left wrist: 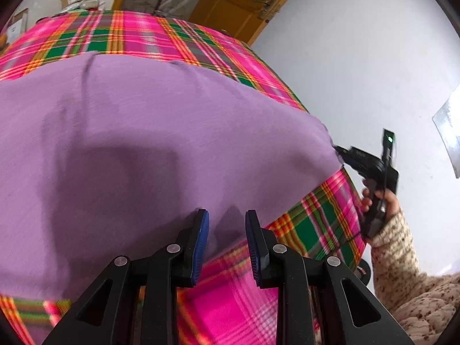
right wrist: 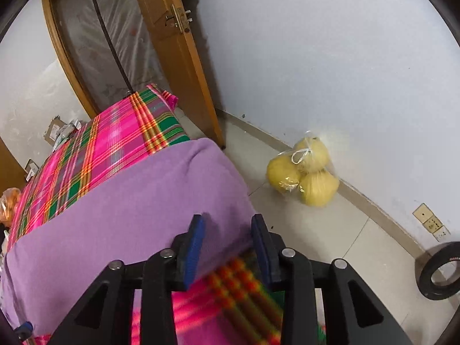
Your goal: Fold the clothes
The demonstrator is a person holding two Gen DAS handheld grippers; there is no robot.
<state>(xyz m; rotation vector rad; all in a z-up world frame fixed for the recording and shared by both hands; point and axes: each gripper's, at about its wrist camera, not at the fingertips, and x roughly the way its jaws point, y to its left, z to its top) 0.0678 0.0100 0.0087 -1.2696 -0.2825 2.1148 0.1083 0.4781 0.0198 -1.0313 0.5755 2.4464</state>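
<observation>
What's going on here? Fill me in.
A person is folding a purple cloth spread over a plaid sheet. The left claw is open over the cloth's near edge, with nothing pinched. The right claw is also open at the cloth's corner by the table edge. The cloth lies mostly flat. A bag of yellow fruit sits on the floor by the wall.

Plain purple garment (left wrist: 138, 143), spread flat across plaid-covered surface (left wrist: 138, 34)
</observation>
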